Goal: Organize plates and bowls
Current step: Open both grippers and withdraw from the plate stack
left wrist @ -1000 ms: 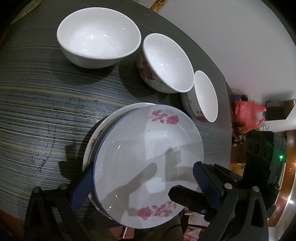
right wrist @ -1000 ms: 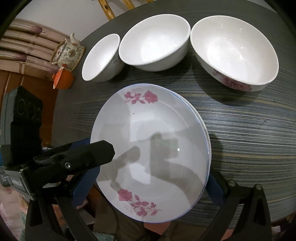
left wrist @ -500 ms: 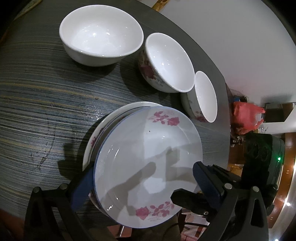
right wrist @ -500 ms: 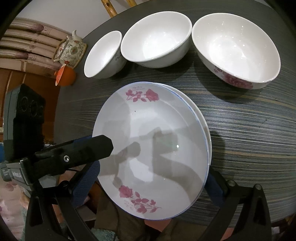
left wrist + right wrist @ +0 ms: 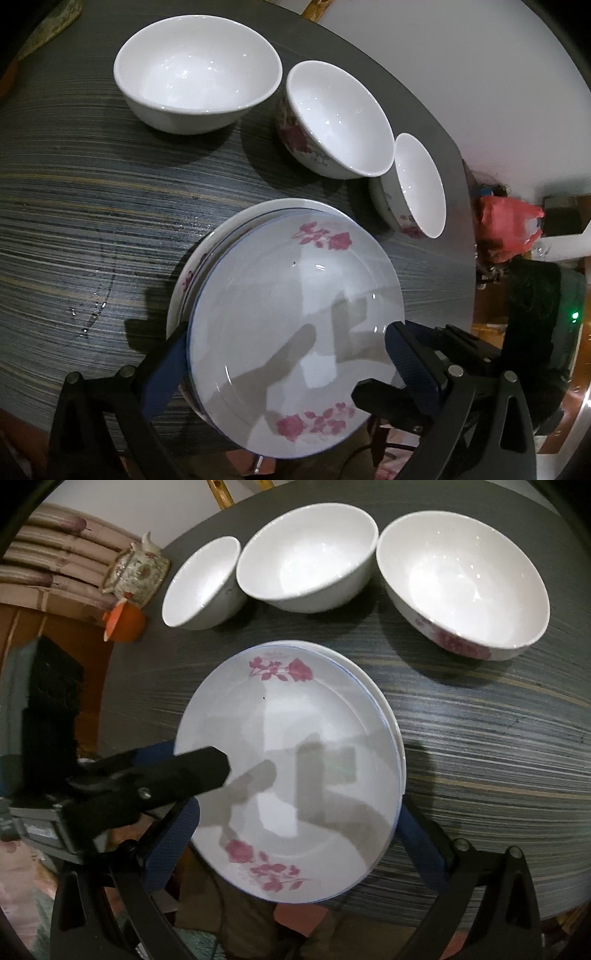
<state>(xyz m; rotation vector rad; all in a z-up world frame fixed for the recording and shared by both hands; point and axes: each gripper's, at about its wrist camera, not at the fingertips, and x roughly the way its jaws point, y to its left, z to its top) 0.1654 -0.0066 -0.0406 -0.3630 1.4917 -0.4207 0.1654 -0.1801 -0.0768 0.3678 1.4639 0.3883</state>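
Over table edge, left hand-held gripper point(image 5: 284, 365) straddling top plate point(image 5: 295, 314), jaws wide

Dark round table point(image 5: 74, 206) with fine streaked grain, ahead of both tools. A few water droplets point(image 5: 86, 317) on it, forward-left of the left tool. Floral teapot point(image 5: 135, 574) off the table edge, far forward-left of the right tool, sitting against a stack of folded pinkish cushions point(image 5: 48, 565). Orange object point(image 5: 123, 622) just below the teapot, what it is unclear. Red plastic bag point(image 5: 508, 230) beyond the table edge, right of the left tool. White wall point(image 5: 480, 74) behind the table. Bit of yellow wooden frame point(image 5: 221, 493) at the far edge, straight ahead of the right tool.
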